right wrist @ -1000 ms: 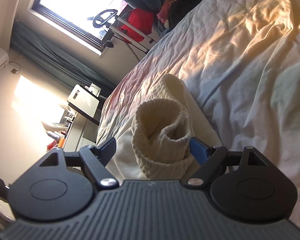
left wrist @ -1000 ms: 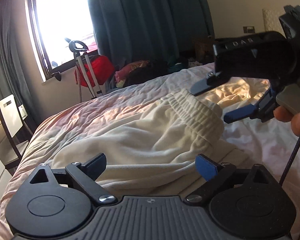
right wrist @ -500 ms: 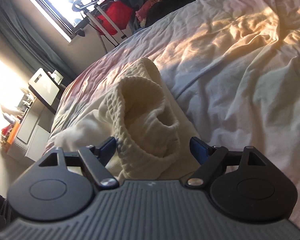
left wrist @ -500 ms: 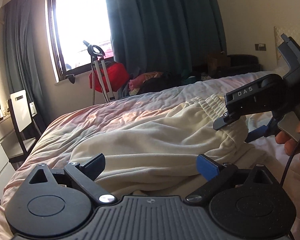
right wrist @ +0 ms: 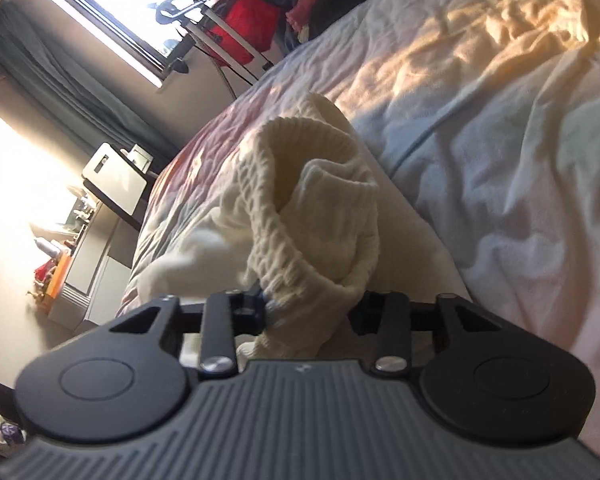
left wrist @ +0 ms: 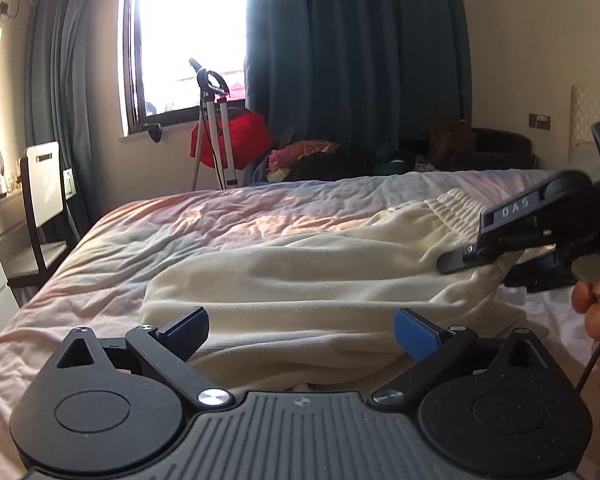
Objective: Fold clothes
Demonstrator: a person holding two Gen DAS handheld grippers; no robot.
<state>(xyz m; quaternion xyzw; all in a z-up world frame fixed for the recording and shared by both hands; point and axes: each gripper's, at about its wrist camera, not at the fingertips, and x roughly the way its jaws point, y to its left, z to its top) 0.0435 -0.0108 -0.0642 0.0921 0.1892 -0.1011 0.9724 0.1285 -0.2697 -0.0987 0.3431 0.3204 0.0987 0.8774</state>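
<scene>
Cream trousers (left wrist: 300, 280) lie spread across the bed (left wrist: 228, 220), straight ahead of the left hand-held gripper (left wrist: 302, 330), whose blue-padded fingers (left wrist: 414, 332) stand wide apart and empty. They hover just over the near fold of cloth, probably lined up for a grip on that edge. Ahead and to its right, the right hand-held gripper (left wrist: 472, 260) reaches in at the ribbed waistband (left wrist: 456, 208), with the person's hand (left wrist: 598, 304) behind it.

From the right wrist view, the right hand-held gripper (right wrist: 308, 308) is drawn in narrow and pinches the elastic waistband (right wrist: 296, 216), which bunches and stands up directly ahead of its fingers. Holding that thick edge likely gives a firm corner for lifting the trousers (right wrist: 188, 256) over. Rumpled bed sheet (right wrist: 480, 120) stretches away to its right.
</scene>
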